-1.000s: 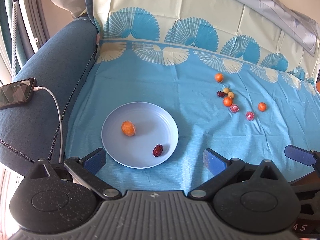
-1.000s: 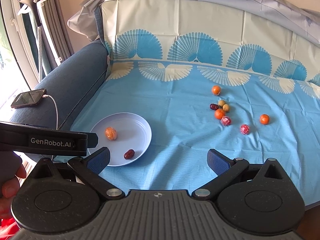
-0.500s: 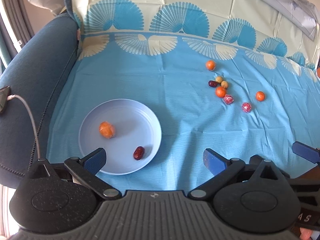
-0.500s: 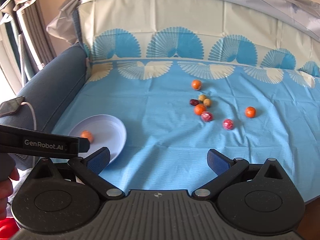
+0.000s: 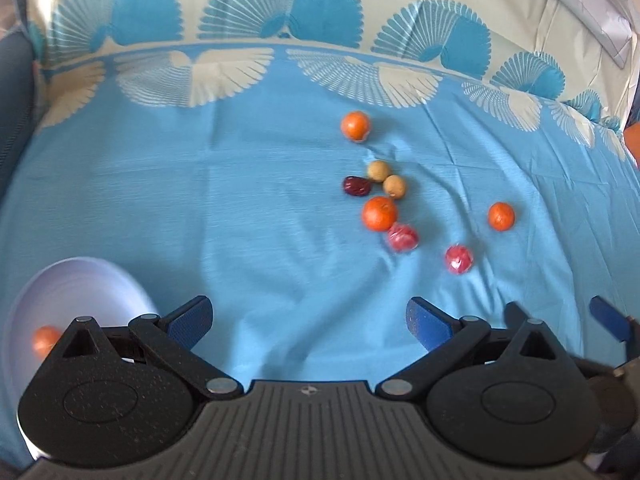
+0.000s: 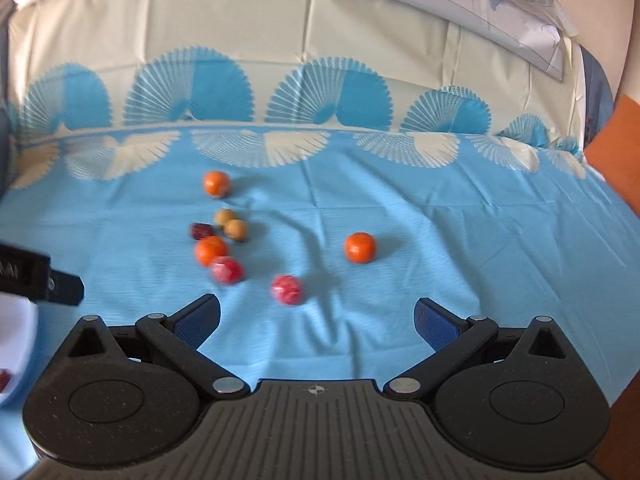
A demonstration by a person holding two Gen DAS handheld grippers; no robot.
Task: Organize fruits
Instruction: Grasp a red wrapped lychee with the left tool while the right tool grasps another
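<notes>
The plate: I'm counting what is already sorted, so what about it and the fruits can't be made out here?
- Plate, left wrist view: its near half is hidden behind the left claw, so the count is uncertain; only one orange shows.
- Plate, right wrist view: cut off by the left edge; only a sliver and a dark red fruit show.
- Pink fruits: motion blur hides what kind they are.

The left hand-held gripper (image 5: 307,320) and the right hand-held gripper (image 6: 318,318) both hover with jaws spread wide, empty, side by side.
</notes>
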